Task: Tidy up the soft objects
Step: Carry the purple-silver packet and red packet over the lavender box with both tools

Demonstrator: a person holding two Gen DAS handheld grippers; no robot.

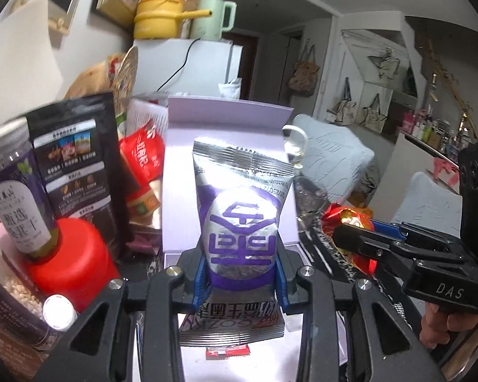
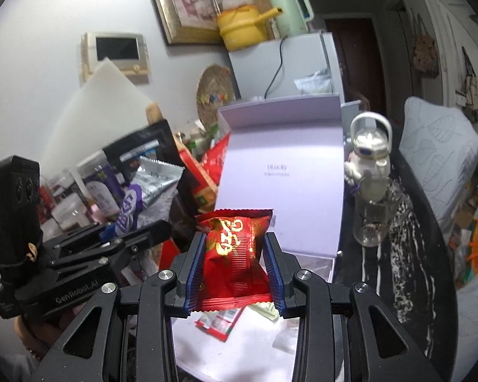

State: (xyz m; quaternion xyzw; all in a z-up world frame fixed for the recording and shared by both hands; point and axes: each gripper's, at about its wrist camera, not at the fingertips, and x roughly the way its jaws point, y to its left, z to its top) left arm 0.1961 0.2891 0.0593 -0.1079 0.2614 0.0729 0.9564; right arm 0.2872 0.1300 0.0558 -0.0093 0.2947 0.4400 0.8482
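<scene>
The box floor (image 2: 239, 343) is mostly hidden behind both packets; small wrappers there are hard to make out. The left gripper (image 1: 241, 267) clamps a crinkly silver-purple packet (image 1: 242, 219) held upright over the lilac box. The right gripper (image 2: 234, 264) clamps a ridged red packet (image 2: 235, 254). A black pouch (image 1: 76, 165) and jar (image 1: 19, 191) crowd at nine o'clock; a glossy bottle (image 2: 371, 191) stands at two o'clock.

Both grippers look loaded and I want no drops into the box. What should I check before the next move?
1. Left gripper clamped on silver-purple packet: ok.
2. Right gripper clamped on red packet: ok.
3. Lavender box lid open: ok.
4. Free room inside box: cannot tell, small packets already lie there.
5. Grippers apart from each other: ok.
6. Glass bottle beside box: upright, ok.
</scene>
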